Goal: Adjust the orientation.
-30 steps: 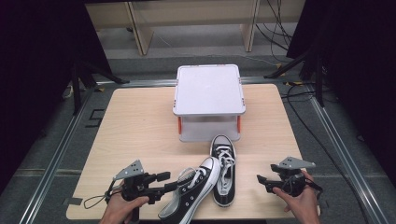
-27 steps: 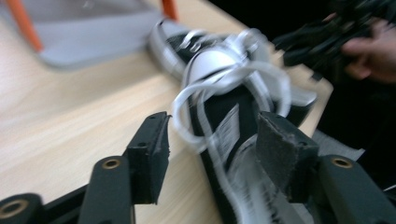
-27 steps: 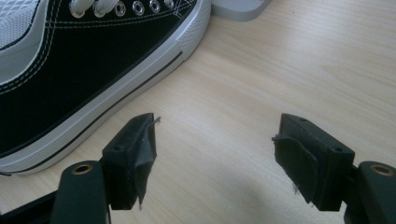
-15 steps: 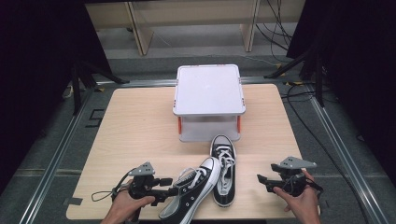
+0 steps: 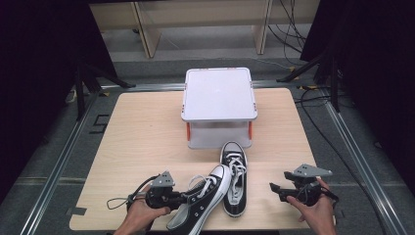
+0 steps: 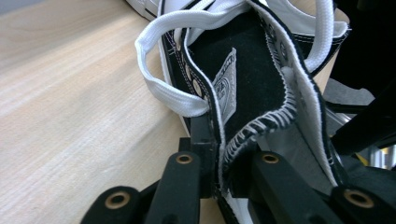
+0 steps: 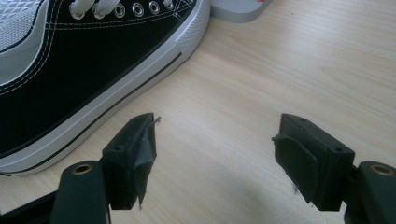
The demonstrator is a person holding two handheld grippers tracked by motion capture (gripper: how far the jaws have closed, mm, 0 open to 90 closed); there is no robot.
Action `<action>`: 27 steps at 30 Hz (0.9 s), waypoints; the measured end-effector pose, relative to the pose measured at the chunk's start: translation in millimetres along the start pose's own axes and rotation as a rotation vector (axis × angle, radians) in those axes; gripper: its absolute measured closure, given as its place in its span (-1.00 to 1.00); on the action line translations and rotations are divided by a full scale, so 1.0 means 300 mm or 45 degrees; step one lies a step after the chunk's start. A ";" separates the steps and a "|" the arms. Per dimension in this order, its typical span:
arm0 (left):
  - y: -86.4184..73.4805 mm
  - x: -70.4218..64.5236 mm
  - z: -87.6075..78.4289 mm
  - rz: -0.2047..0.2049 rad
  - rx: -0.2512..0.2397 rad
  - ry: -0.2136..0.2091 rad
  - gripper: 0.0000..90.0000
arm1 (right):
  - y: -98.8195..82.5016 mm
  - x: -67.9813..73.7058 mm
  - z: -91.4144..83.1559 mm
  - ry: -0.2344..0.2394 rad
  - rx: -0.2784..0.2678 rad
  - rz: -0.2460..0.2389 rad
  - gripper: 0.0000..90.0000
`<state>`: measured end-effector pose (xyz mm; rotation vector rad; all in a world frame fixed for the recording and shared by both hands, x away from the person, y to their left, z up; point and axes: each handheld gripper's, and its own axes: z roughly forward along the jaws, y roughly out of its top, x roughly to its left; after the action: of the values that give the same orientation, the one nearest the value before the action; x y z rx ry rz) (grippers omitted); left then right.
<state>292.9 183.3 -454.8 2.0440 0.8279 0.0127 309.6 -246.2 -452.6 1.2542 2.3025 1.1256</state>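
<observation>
Two black canvas sneakers with white laces lie at the table's front middle. The left sneaker (image 5: 200, 203) is tilted on its side; the right sneaker (image 5: 234, 183) stands flat beside it. My left gripper (image 5: 183, 198) has just been closing and is now shut on the left sneaker's upper edge. In the left gripper view the jaws pinch the canvas eyelet edge (image 6: 212, 109) between them, at my left gripper (image 6: 224, 161), with a lace loop (image 6: 163, 84) hanging out. My right gripper (image 5: 272, 188) stands open on the table right of the sneakers. In the right gripper view my right gripper (image 7: 215, 140) holds nothing, and the sneaker (image 7: 70, 70) lies to the left.
A white lidded plastic box (image 5: 219, 95) with orange latches stands at the table's middle back, just behind the sneakers; its corner (image 7: 238, 9) shows in the right gripper view. The wooden table (image 5: 142, 132) has bare room at the left and right. Cables lie on the floor beyond.
My left gripper has moved right, up to the tilted sneaker, and its jaws have closed on the sneaker's upper edge. The right gripper has kept still.
</observation>
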 end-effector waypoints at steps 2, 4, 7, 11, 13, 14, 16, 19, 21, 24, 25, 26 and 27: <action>0.000 -0.007 -0.005 0.003 -0.001 0.006 0.89 | 0.000 -0.003 0.002 -0.006 -0.003 -0.015 -0.34; 0.008 -0.013 -0.014 0.026 -0.011 0.040 0.90 | 0.002 -0.001 0.001 0.010 -0.002 -0.011 -0.34; 0.027 -0.007 -0.043 0.046 -0.054 0.100 0.90 | 0.001 -0.003 0.004 0.001 -0.006 -0.019 -0.34; 0.049 0.024 -0.085 0.016 -0.094 0.156 0.90 | 0.002 -0.003 0.002 0.002 -0.003 -0.031 -0.34; 0.061 0.038 -0.100 0.007 -0.088 0.175 0.90 | 0.001 0.007 0.000 0.007 0.012 0.019 -0.34; 0.066 0.045 -0.101 0.009 -0.095 0.189 0.90 | 0.001 0.010 -0.001 0.004 0.016 0.038 -0.34; 0.079 0.055 -0.107 0.006 -0.097 0.220 0.89 | 0.001 0.007 0.000 0.004 0.011 0.021 -0.34; 0.096 0.078 -0.121 -0.011 -0.122 0.243 0.89 | 0.002 0.006 -0.002 0.004 0.009 0.025 -0.34; 0.105 0.096 -0.134 -0.025 -0.125 0.267 0.89 | 0.002 0.005 -0.002 0.003 0.009 0.021 -0.34; 0.108 0.121 -0.144 -0.035 -0.137 0.328 0.89 | 0.002 0.005 -0.002 0.006 0.008 0.020 -0.34; 0.108 0.125 -0.146 -0.032 -0.122 0.356 0.89 | 0.002 0.005 -0.002 0.006 0.009 0.019 -0.34; 0.109 0.131 -0.142 -0.028 -0.116 0.373 0.89 | 0.002 0.005 -0.002 0.007 0.008 0.020 -0.34; 0.109 0.140 -0.141 -0.004 -0.083 0.407 0.89 | 0.003 -0.002 -0.001 0.011 -0.005 -0.008 -0.34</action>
<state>330.4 226.1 -417.7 2.0065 1.0122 0.3685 310.3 -246.5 -452.0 1.2418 2.3077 1.1349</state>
